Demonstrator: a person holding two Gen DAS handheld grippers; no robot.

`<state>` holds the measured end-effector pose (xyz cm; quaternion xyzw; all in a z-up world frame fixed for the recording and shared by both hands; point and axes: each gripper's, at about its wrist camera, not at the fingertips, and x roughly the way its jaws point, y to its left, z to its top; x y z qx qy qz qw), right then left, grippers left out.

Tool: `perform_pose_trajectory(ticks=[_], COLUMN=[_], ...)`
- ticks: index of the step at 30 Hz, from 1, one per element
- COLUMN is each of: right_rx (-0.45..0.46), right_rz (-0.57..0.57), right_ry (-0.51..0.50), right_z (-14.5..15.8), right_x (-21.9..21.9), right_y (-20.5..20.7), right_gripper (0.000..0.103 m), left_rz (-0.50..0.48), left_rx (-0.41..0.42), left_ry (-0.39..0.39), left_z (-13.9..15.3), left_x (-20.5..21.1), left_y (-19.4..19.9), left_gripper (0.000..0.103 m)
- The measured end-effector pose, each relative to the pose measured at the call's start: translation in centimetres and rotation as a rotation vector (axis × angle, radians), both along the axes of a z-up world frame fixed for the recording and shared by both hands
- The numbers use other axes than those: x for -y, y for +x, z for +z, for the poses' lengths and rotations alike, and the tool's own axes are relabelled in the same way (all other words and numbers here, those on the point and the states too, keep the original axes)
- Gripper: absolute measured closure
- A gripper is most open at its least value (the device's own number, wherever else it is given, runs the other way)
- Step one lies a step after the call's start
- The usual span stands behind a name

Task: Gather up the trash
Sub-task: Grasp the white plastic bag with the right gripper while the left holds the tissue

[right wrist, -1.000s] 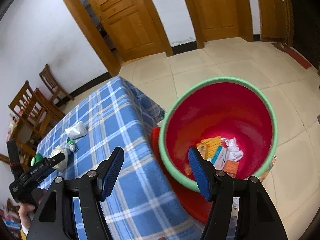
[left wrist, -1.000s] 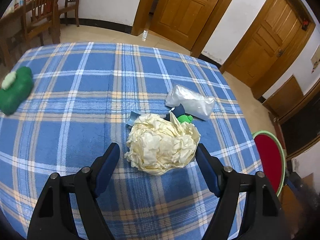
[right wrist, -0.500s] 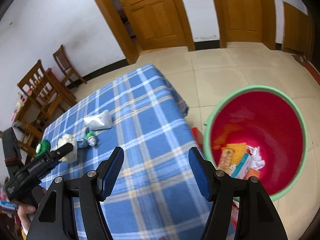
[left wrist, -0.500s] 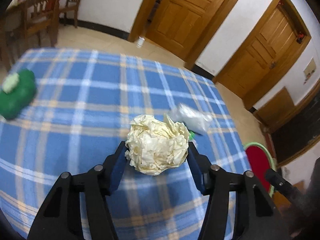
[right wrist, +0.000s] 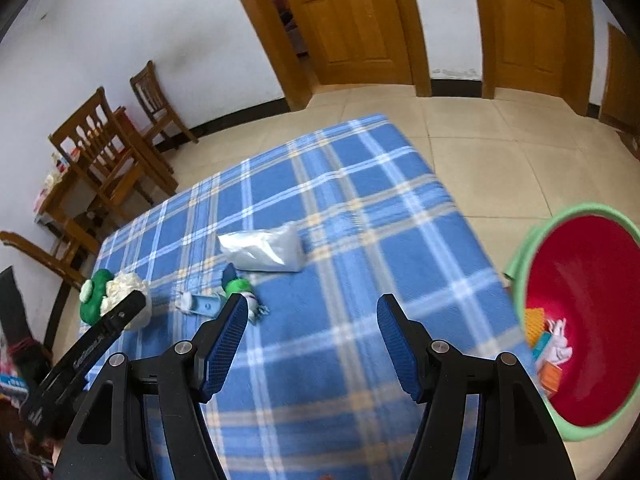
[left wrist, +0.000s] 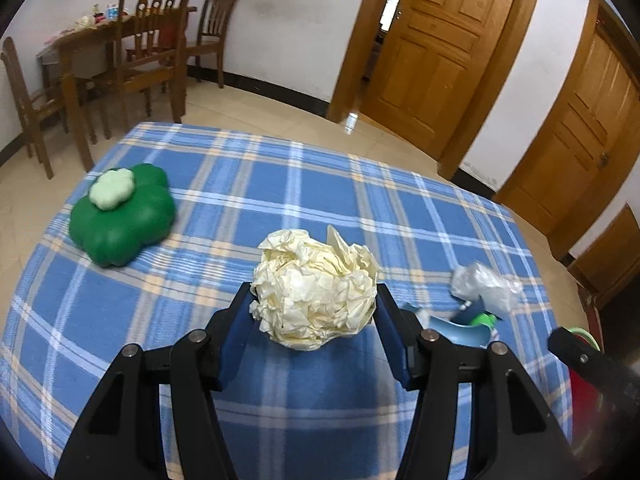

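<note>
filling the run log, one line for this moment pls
left tool: shut on paper ball | right tool: open, empty | bin: right of table

paper ball (left wrist: 316, 288) between fingers (left wrist: 232, 336), bin (right wrist: 520, 288) probably right

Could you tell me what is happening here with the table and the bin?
A person is clearing trash off a table with a blue plaid cloth. The left claw is shut on a crumpled ball of yellowish paper. The right claw is open and empty above the cloth. A silver plastic bag and small wrappers lie on the table. The red bin with a green rim beside it already holds some trash.
</note>
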<state>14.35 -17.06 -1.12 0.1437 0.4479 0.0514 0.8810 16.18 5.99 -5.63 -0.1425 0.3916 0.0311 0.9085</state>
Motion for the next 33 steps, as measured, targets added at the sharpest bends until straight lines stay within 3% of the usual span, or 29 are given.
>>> perform_pose_trajectory(ticks=[9, 25, 26, 28, 33], right_rx=[-0.001, -0.003, 0.0, 0.005, 0.009], right_rz=[0.025, 0.066, 0.063, 0.056, 0.049], right_ry=[-0.047, -0.135, -0.133, -0.136, -0.119], right_z=[-1.6, -3.2, -3.2, -3.2, -2.9], right_x=[-3.4, -6.2, -6.2, -5.9, -5.0], right_y=[3.7, 6.7, 6.7, 6.6, 6.2], right_gripper=[0.021, 0.021, 0.022, 0.033, 0.034], left_rz=[0.015, 0.016, 0.015, 0.014, 0.001], left_rx=[-0.008, -0.012, -0.011, -0.01, 0.006], left_ry=[-0.026, -0.042, -0.042, -0.042, -0.044], left_z=[-0.6, -0.8, -0.8, -0.7, -0.5], left_x=[-1.1, -1.1, -1.1, -1.0, -0.8], left_y=[0.0, -0.3, -0.4, -0.4, -0.5], left_gripper=[0.044, 0.044, 0.044, 0.044, 0.044])
